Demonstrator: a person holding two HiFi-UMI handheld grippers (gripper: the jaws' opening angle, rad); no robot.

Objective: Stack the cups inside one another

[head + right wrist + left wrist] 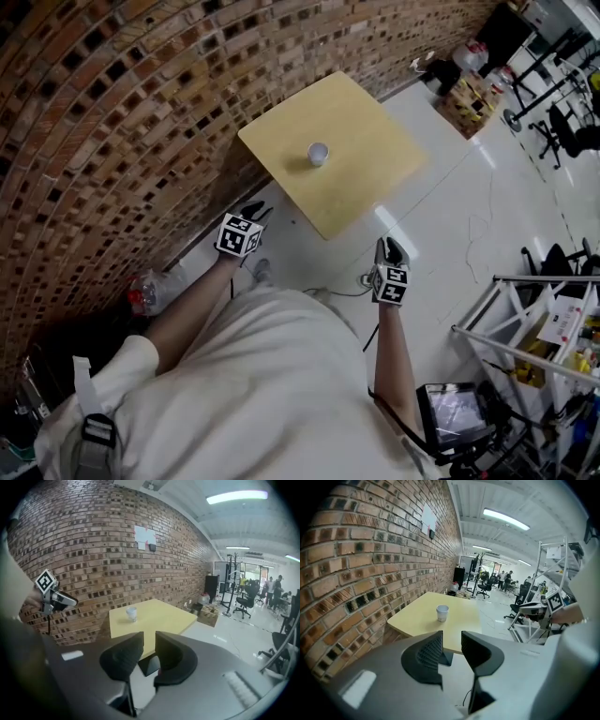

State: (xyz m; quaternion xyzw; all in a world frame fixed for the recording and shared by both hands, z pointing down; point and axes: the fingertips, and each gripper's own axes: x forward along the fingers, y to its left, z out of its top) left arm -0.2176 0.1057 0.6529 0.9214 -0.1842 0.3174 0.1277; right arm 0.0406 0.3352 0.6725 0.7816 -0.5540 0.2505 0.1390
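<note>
On the square yellow counter (pixel 370 164), near its middle, stood a white cup (pixel 318 154), upright and alone; whether it was one cup or several nested together could not be told from any view. The counter sat with one side close to the brick wall (pixel 103 131), on a glossy pale floor (pixel 450 225).

Both tools were held well short of the counter, over the floor in front of the person's white top. The left hand-held gripper (pixel 256 212) pointed towards the counter's near corner. In its own view, its jaws stood a little apart, a narrow gap between the ribbed pads and nothing in that gap. The cup showed well beyond them, above the jaw tips.

The right hand-held gripper (pixel 392 247) hung near the counter's other near edge. Its jaws were also slightly apart, with an even slimmer gap, and they gripped nothing. In its view the cup stood far ahead, up and to the left of the jaws.
</note>
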